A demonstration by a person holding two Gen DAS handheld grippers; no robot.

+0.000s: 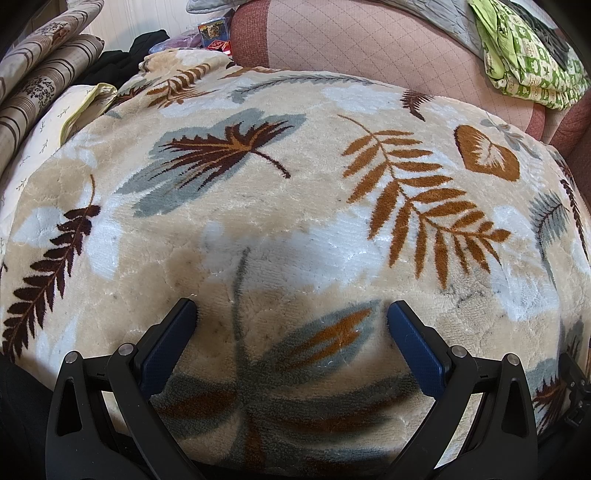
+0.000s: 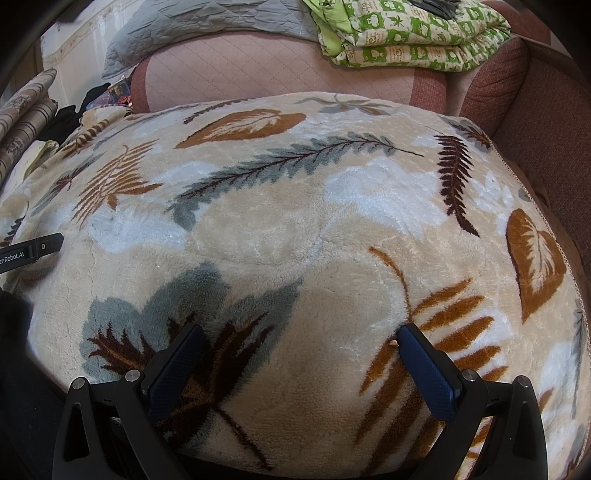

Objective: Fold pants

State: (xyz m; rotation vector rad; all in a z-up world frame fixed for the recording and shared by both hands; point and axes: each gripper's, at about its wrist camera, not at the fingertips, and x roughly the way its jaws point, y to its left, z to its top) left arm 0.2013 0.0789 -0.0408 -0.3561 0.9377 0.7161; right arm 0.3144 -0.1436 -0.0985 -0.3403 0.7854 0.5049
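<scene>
No pants show on the work surface in either view. A cream fleece blanket [image 1: 295,206] with brown, orange and grey leaf prints covers the sofa seat; it also fills the right wrist view [image 2: 295,236]. My left gripper [image 1: 291,310] is open and empty, low over the blanket's near part. My right gripper [image 2: 301,336] is open and empty, also just above the blanket. Part of the left gripper's body [image 2: 31,251] shows at the left edge of the right wrist view. Dark cloth [image 1: 110,62] lies at the far left, too small to identify.
A pink quilted sofa back [image 1: 369,40] rises behind the blanket, with a red-brown armrest [image 2: 535,122] on the right. A folded green-and-cream patterned quilt [image 2: 406,33] and a grey quilt [image 2: 207,22] lie on top. Striped cushions [image 1: 40,81] stack at left.
</scene>
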